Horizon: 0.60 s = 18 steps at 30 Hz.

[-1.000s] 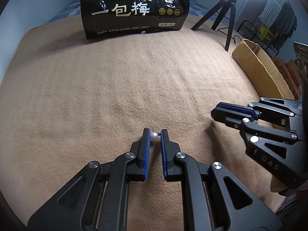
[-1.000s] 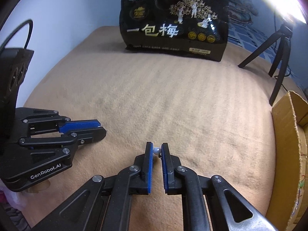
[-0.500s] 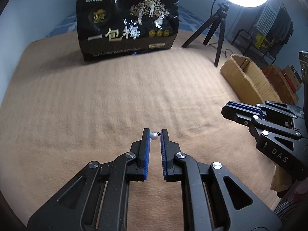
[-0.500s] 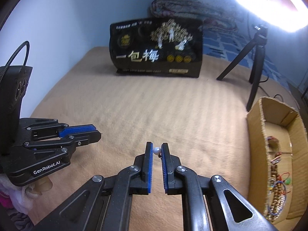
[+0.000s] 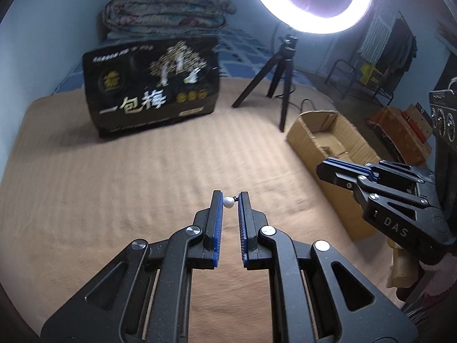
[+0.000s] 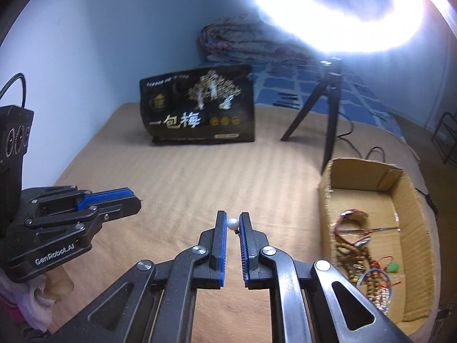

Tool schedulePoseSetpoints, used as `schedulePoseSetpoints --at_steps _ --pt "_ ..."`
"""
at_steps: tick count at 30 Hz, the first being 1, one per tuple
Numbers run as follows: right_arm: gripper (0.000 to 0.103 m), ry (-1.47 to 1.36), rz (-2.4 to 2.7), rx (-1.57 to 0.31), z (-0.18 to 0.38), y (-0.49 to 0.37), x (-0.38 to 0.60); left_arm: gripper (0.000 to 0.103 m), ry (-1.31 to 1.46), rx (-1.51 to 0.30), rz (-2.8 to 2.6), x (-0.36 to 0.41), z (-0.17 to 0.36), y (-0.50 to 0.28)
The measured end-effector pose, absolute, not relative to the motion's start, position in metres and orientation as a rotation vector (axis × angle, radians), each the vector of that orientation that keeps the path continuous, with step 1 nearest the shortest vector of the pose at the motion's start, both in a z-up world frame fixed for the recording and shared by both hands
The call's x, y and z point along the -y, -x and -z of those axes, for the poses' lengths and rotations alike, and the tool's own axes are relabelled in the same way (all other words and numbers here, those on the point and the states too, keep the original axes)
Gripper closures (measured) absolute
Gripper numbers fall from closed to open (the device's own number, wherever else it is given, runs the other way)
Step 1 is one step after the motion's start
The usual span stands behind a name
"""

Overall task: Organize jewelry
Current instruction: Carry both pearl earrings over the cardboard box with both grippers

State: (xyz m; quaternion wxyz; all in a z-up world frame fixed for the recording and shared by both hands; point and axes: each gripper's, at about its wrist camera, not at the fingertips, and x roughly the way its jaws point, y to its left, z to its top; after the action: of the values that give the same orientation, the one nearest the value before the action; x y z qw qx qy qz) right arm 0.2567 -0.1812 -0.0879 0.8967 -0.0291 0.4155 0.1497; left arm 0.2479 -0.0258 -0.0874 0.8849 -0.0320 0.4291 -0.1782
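Observation:
My left gripper (image 5: pixel 230 200) is shut on a small white pearl earring (image 5: pixel 228 201), held at its fingertips above the tan blanket. My right gripper (image 6: pixel 232 223) is shut on a second white pearl earring (image 6: pixel 232 224) in the same way. Each gripper shows in the other's view, the right gripper at the right (image 5: pixel 328 168) and the left gripper at the left (image 6: pixel 134 200). An open cardboard box (image 6: pixel 325 200) to the right holds several bead bracelets (image 6: pixel 354 254). The box also shows in the left wrist view (image 5: pixel 302 140).
A black snack bag (image 5: pixel 151 97) with Chinese lettering stands at the back of the tan blanket (image 5: pixel 114 185). A ring light on a black tripod (image 5: pixel 282 65) stands behind the box. A folded quilt (image 5: pixel 168 8) lies farther back.
Both grippers have risen and tilted up with their pearl earrings still held. The box interior and the ring light have come into view.

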Motion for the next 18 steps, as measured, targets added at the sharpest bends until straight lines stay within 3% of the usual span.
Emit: schedulePoseSetpoints --at_steps 18 --pt "0.097 -0.008 -0.178 -0.804 0.057 -0.237 0.270 0.094 0.012 -0.819 0.480 0.112 0.062 -0.227"
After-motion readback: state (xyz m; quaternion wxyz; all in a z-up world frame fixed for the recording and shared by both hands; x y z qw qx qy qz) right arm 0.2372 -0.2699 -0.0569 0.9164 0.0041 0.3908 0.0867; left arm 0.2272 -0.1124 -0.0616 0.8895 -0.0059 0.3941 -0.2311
